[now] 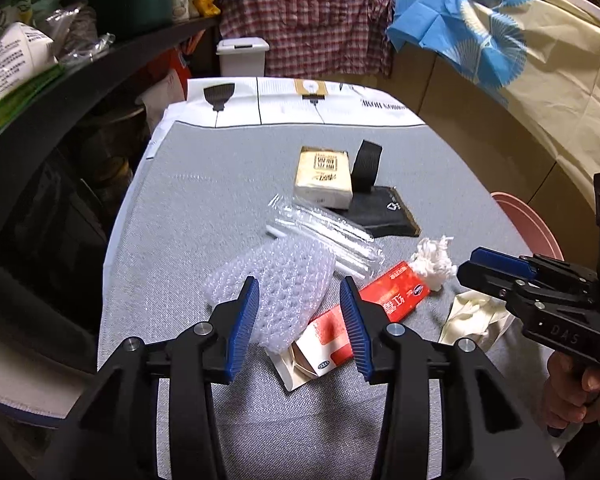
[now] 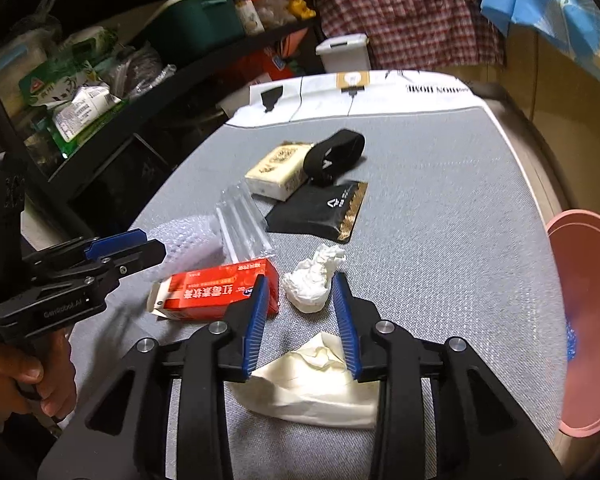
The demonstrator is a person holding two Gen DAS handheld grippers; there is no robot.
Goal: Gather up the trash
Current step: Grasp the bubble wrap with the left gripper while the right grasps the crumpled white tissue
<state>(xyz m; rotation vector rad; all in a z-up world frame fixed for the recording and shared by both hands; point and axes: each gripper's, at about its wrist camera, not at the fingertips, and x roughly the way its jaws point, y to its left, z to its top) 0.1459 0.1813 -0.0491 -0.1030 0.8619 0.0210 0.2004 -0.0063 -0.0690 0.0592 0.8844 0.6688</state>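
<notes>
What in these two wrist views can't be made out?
- Pink bin: its inside is cut off by the right wrist view's edge.
- Bubble wrap: blurred in the right wrist view.
- Red carton: partly covered by the left gripper's finger in the left wrist view.

The setting was a cluttered room in a home. A dark shelf unit [image 2: 112,120] held packaged household goods and a green storage box [image 2: 198,20]. A plaid shirt [image 1: 308,16] hung behind a grey cloth-covered table [image 1: 204,184].
</notes>
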